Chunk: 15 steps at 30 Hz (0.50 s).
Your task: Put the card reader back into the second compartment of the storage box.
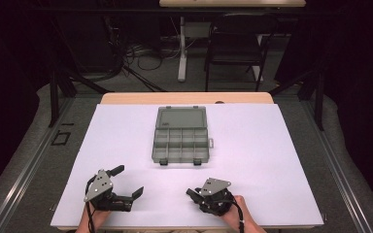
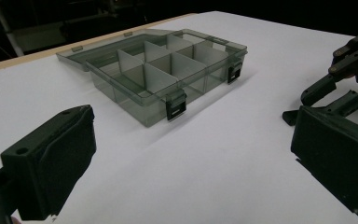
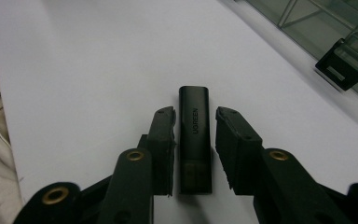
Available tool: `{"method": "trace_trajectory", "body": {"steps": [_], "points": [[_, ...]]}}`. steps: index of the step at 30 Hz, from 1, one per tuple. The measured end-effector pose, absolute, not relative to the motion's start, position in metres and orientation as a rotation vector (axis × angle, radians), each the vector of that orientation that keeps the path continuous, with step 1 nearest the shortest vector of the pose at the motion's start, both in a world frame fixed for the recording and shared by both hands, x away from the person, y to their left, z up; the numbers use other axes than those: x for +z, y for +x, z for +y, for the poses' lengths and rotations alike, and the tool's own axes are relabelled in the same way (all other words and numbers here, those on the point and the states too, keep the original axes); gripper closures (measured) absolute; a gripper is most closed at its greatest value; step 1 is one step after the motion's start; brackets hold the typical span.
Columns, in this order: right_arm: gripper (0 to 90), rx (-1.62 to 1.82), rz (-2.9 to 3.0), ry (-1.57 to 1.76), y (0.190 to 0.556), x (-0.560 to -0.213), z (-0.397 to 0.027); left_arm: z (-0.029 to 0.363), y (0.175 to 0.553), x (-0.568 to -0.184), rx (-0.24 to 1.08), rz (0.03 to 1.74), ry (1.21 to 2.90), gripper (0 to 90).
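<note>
A small black adapter [image 3: 195, 126] with grey lettering lies flat on the white table sheet [image 1: 252, 160]. My right gripper [image 3: 195, 140] stands over it near the front edge, a jaw close on each side and a thin gap showing at both pads. In the high view the right gripper [image 1: 192, 194] points left. My left gripper [image 1: 128, 180] rests at the front left, its jaws spread wide with nothing between them. A grey see-through organizer box [image 1: 180, 138] sits mid-table with its lid [image 1: 181, 118] folded back and its compartments bare.
The box [image 2: 163, 70] has two black latches facing me, one of them [image 3: 342, 65] at the upper right of the right gripper view. A wooden table edge [image 1: 187, 98] runs behind the sheet. A chair [image 1: 235, 43] and cables stand beyond.
</note>
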State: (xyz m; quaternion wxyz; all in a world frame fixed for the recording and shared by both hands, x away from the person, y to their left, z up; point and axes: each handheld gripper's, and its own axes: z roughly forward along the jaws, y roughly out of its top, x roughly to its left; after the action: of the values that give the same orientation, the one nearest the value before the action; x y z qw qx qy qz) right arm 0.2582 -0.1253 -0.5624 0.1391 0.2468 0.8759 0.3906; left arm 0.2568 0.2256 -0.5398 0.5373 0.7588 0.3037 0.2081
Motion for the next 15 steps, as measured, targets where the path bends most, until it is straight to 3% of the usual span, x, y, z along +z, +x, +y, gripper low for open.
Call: {"method": "trace_trajectory", "body": {"steps": [15], "points": [[72.8,1.129,2.534,0.724,0.2594,-0.5647,-0.1247,0.2247,0.2575,-0.5406,0.483,0.725,1.819,0.3]]}}
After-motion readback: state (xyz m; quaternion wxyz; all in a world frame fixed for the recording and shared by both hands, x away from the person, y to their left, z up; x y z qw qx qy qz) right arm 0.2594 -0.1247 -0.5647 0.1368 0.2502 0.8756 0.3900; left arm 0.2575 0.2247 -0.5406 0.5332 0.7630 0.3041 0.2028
